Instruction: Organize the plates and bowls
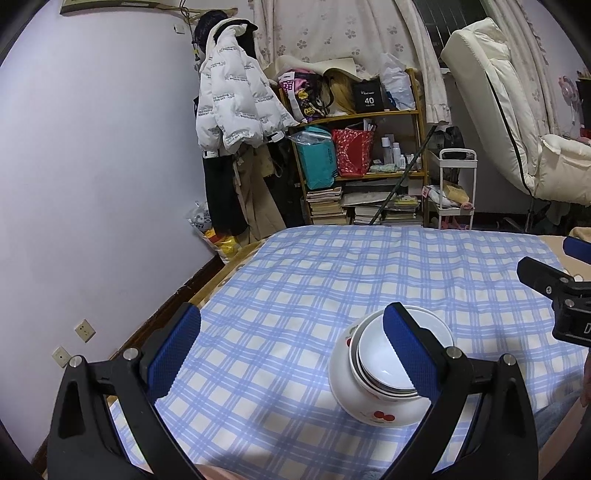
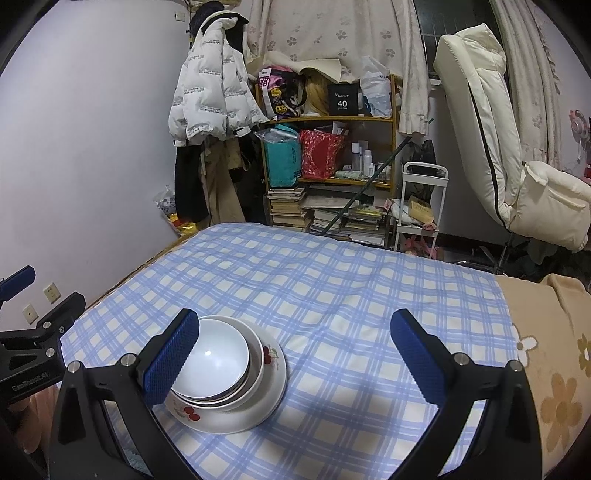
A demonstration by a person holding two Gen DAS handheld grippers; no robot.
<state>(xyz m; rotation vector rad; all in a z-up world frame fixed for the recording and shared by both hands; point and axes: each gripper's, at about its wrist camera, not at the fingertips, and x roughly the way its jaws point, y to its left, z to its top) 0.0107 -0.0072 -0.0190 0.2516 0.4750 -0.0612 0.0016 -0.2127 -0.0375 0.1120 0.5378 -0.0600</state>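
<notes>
- The bed (image 2: 369, 295) fills the lower half of both views, covered by a blue-and-white checked sheet (image 1: 332, 266), with a tan flowered blanket (image 2: 554, 369) along its right side.
- A white recliner chair (image 2: 491, 147) stands beyond the bed at the right, in front of pale flowered curtains (image 2: 332, 33).
- A wooden shelf (image 1: 369, 118) against the far wall holds bags, bottles and stacked books; a white puffer jacket (image 1: 236, 92) hangs just left of it.
- The stack of dishes sits on the sheet near the camera: a wide white plate (image 2: 258, 402) at the bottom, a cherry-printed bowl (image 2: 269, 354) nested on it, and a plain white bowl (image 2: 218, 358) innermost; further rims show between, their count unclear.
- The left gripper (image 1: 291, 347) hovers above the sheet, jaws spread wide and grasping nothing; its right finger (image 1: 406, 350) overlaps the stack in view, contact unclear.
- The right gripper (image 2: 295, 354) is likewise released, jaws wide apart, its left finger (image 2: 173, 358) in front of the bowls' near-left rim.
</notes>
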